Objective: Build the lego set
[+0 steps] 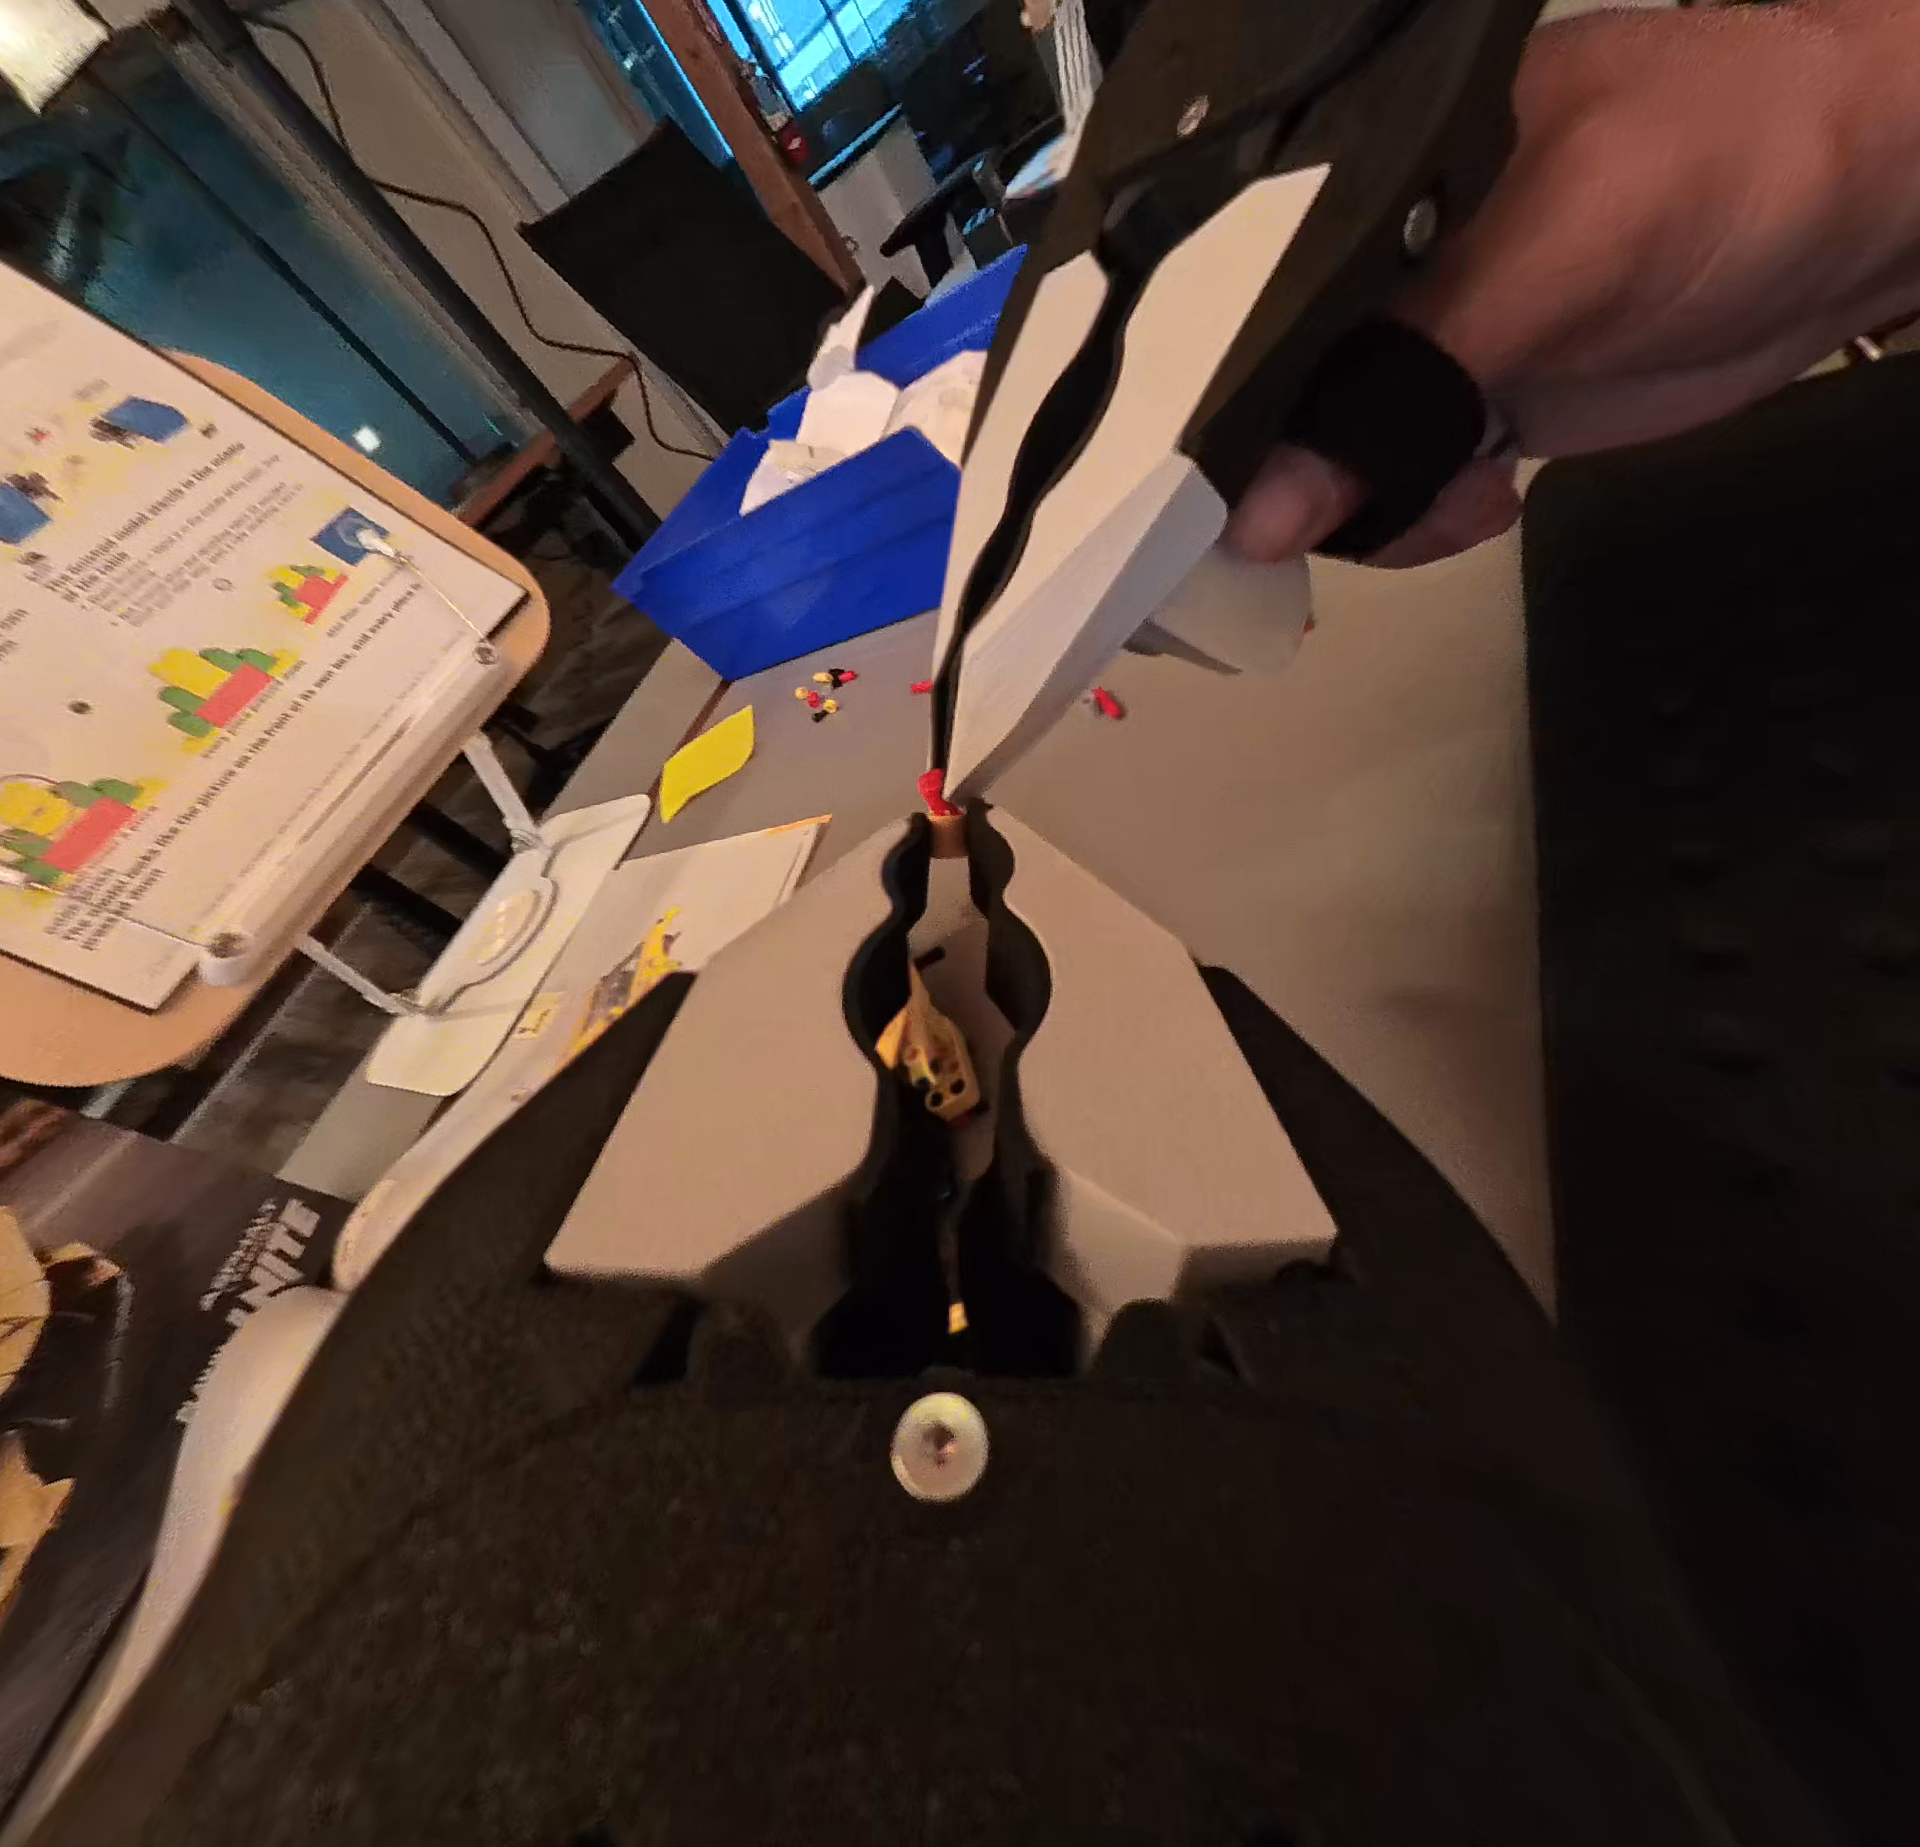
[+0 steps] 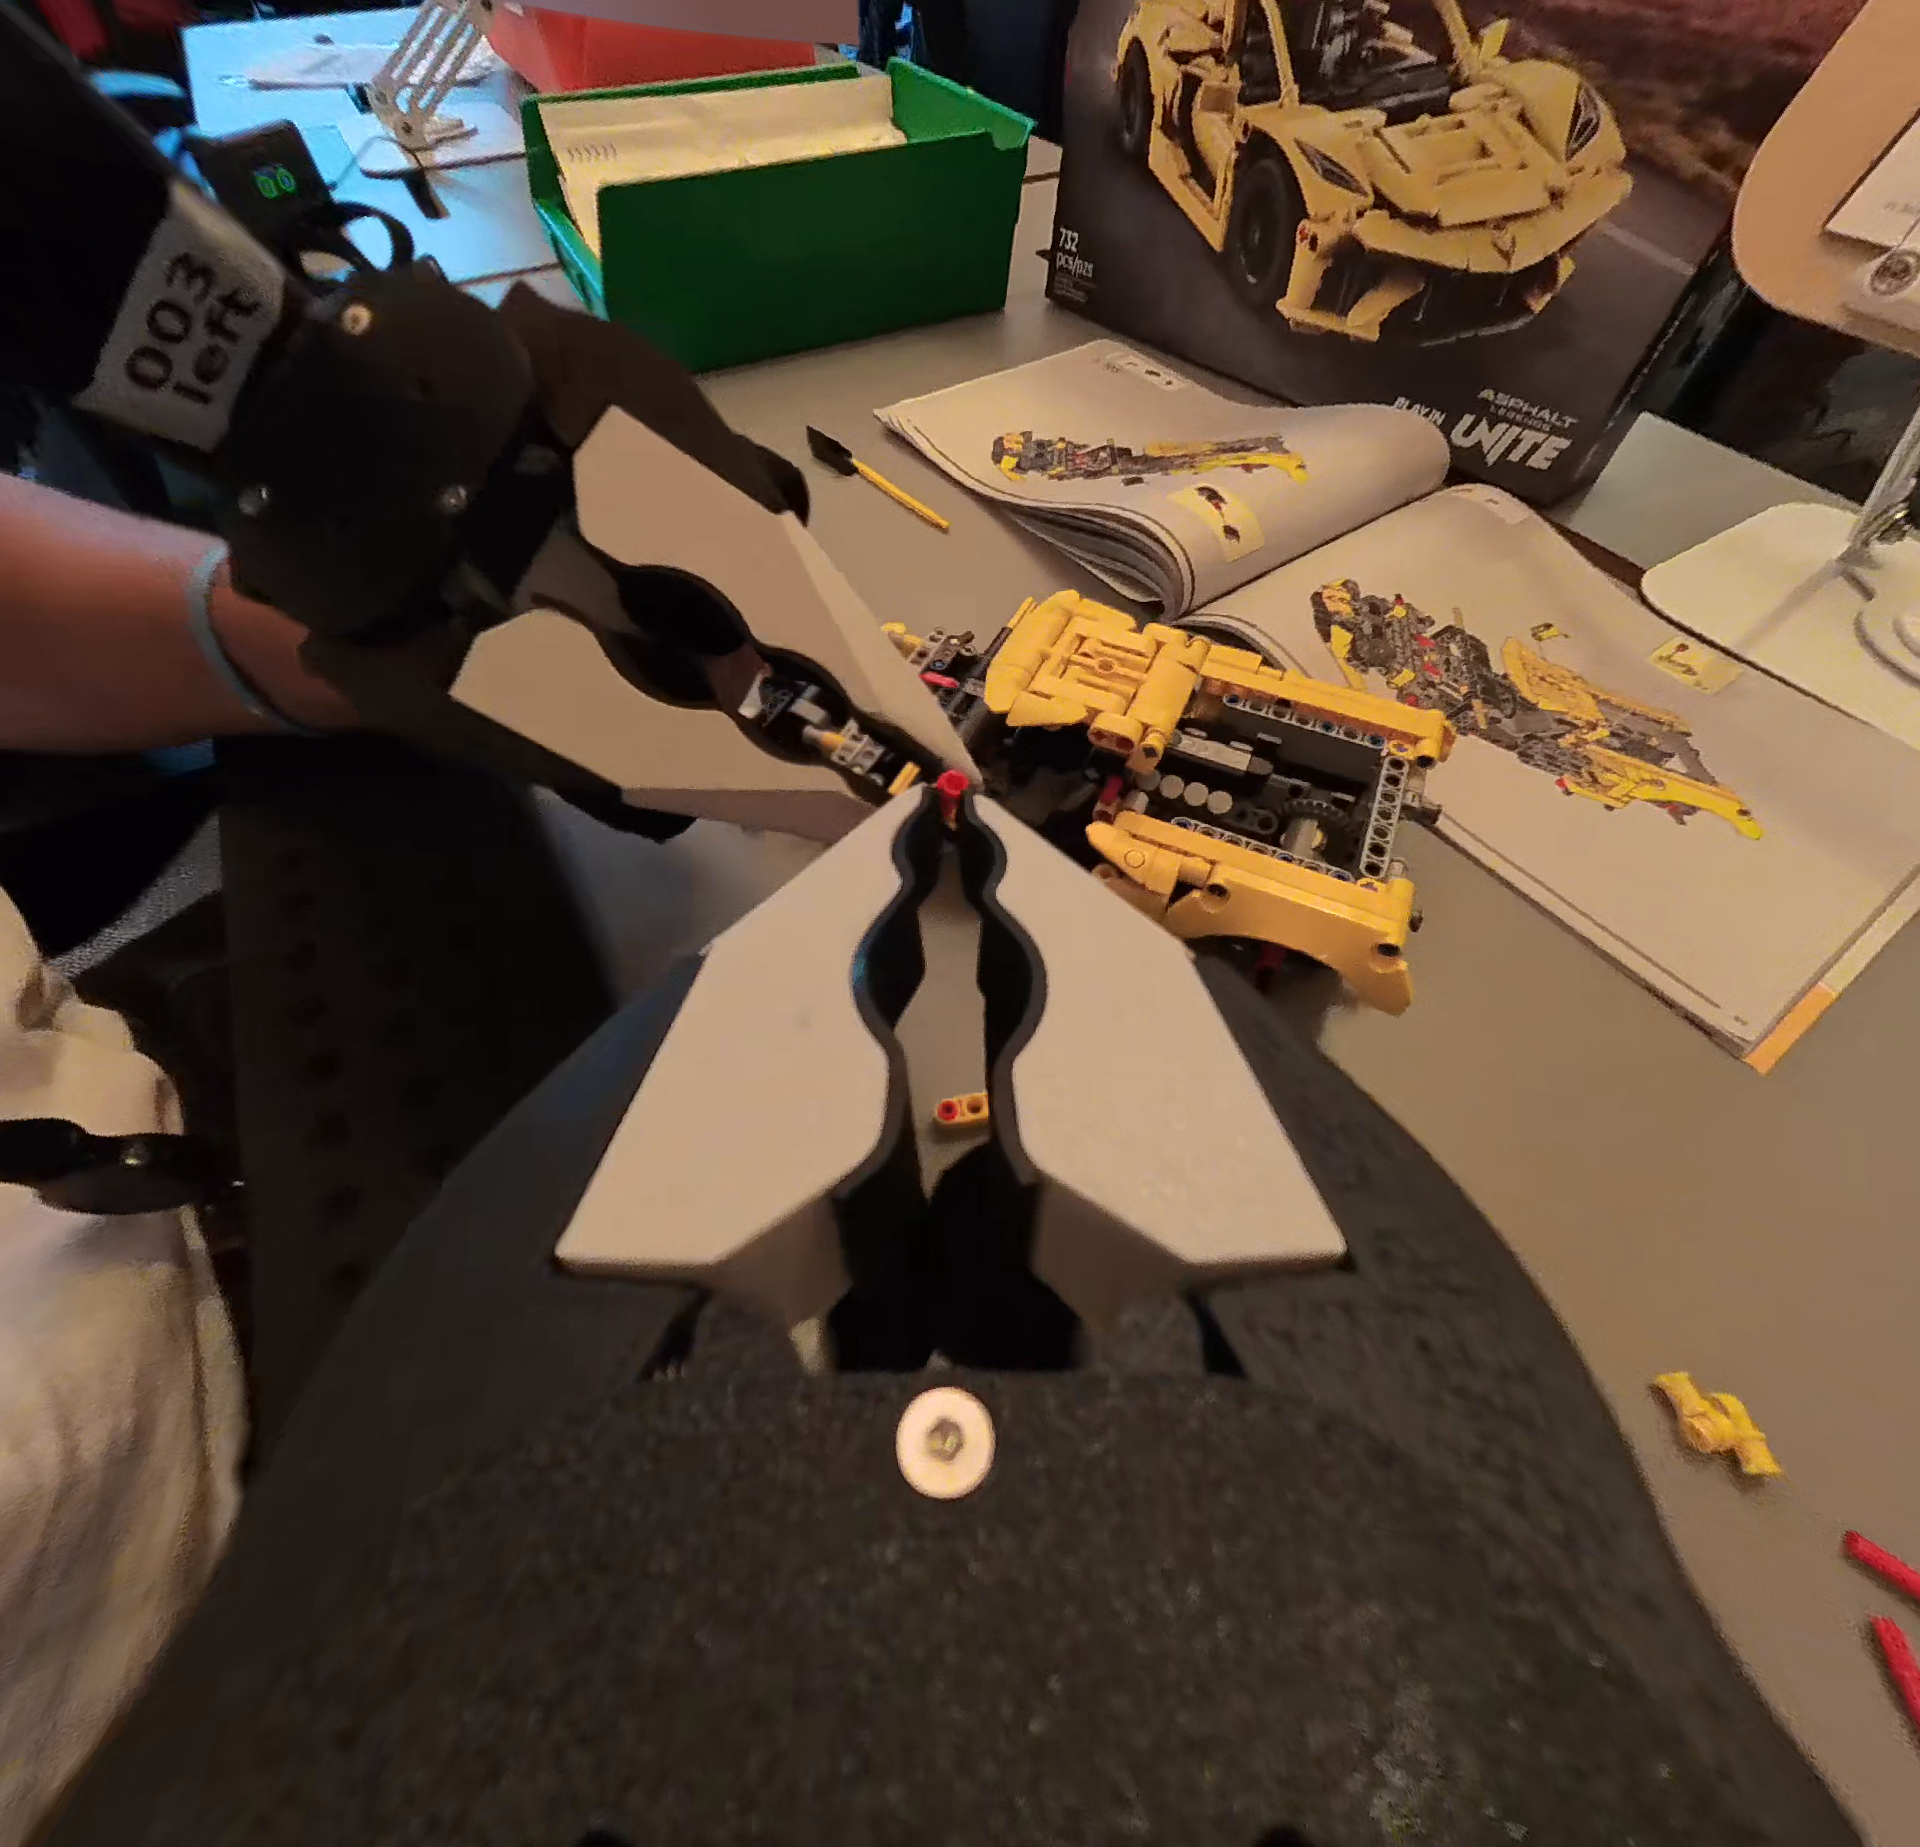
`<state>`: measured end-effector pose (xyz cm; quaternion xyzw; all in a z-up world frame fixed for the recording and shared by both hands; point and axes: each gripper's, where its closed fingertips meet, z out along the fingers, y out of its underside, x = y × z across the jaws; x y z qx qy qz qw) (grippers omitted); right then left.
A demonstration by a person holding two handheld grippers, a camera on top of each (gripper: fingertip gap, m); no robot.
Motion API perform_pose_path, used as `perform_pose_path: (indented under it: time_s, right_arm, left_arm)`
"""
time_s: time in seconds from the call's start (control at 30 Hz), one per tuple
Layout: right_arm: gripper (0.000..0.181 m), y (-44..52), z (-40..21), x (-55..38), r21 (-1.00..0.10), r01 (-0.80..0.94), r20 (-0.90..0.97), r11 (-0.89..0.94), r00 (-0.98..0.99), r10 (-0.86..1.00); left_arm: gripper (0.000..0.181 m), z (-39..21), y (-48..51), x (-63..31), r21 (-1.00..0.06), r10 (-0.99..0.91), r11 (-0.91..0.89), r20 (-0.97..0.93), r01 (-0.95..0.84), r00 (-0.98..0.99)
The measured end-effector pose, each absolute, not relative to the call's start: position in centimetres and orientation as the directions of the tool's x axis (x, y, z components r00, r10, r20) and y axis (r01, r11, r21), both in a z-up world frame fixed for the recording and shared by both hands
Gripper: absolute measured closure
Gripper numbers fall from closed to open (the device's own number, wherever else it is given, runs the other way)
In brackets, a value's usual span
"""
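Observation:
My left gripper (image 1: 945, 833) is shut on a small tan piece (image 1: 945, 841) at its fingertips. My right gripper (image 2: 948, 805) is shut on a small red pin (image 2: 948, 787). The two grippers meet tip to tip, and the red pin (image 1: 932, 789) touches the tan piece. In the left wrist view the right gripper (image 1: 951, 774) comes down from the upper right. In the right wrist view the left gripper (image 2: 935, 763) reaches in from the left. The half-built yellow and black car model (image 2: 1247, 758) lies on the grey table just behind the tips.
An open instruction booklet (image 2: 1558, 758) and the set's box (image 2: 1403, 187) lie behind the model. A green bin (image 2: 790, 228) stands at the back and a blue bin (image 1: 800, 550) at the far end. Loose pieces (image 1: 826, 691), a yellow part (image 2: 1709, 1423) and red pins (image 2: 1886, 1574) lie on the table. My two grippers' fingertips are within a few centimetres of each other.

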<state>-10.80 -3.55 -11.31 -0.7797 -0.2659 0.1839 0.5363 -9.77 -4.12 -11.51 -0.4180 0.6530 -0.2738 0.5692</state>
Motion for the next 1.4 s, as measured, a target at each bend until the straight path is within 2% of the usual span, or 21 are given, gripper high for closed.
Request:
perform_pose_path:
  time_s: [0.2, 0.3, 0.43, 0.63, 0.7, 0.8, 0.97, 1.4]
  right_arm:
    - [0.181, -3.7, -11.4, -10.7, -0.918, 0.149, -0.101, -0.367, 0.807, 0.581]
    - [0.181, -3.9, -10.7, -10.2, -0.925, 0.056, -0.189, -0.377, 0.792, 0.581]
    - [0.181, -4.5, -11.3, -8.3, -0.931, 0.049, -0.179, -0.361, 0.801, 0.571]
    - [0.181, -5.9, -12.0, -7.8, -0.903, 0.075, -0.213, -0.424, 0.778, 0.591]
    - [0.17, -5.5, -12.0, -8.4, -0.883, 0.072, -0.227, -0.465, 0.8, 0.555]
    - [0.165, -4.8, -11.4, -9.8, -0.863, -0.014, -0.296, -0.504, 0.824, 0.484]
    - [0.169, -4.4, -11.9, -10.2, -0.873, 0.04, -0.175, -0.486, 0.905, 0.388]
    - [0.169, -4.1, -11.6, -10.6, -0.864, 0.044, -0.188, -0.502, 0.897, 0.401]
  left_arm:
    - [0.175, -11.5, -4.1, -9.7, -0.856, -0.881, 0.461, -0.474, -0.233, -0.003]
    - [0.175, -11.6, -4.3, -9.4, -0.884, -0.908, 0.413, -0.417, -0.218, -0.031]
    - [0.174, -12.4, -4.6, -9.4, -0.855, -0.886, 0.46, -0.461, -0.239, -0.055]
    - [0.175, -12.4, -4.5, -9.4, -0.878, -0.906, 0.422, -0.418, -0.228, -0.07]
    - [0.175, -12.5, -4.6, -9.4, -0.87, -0.9, 0.434, -0.431, -0.233, -0.069]
    - [0.175, -12.7, -4.5, -9.3, -0.857, -0.889, 0.454, -0.453, -0.244, -0.065]
    - [0.175, -12.8, -4.4, -9.2, -0.855, -0.888, 0.455, -0.457, -0.249, -0.055]
    - [0.175, -12.7, -4.5, -9.3, -0.851, -0.883, 0.464, -0.465, -0.247, -0.056]
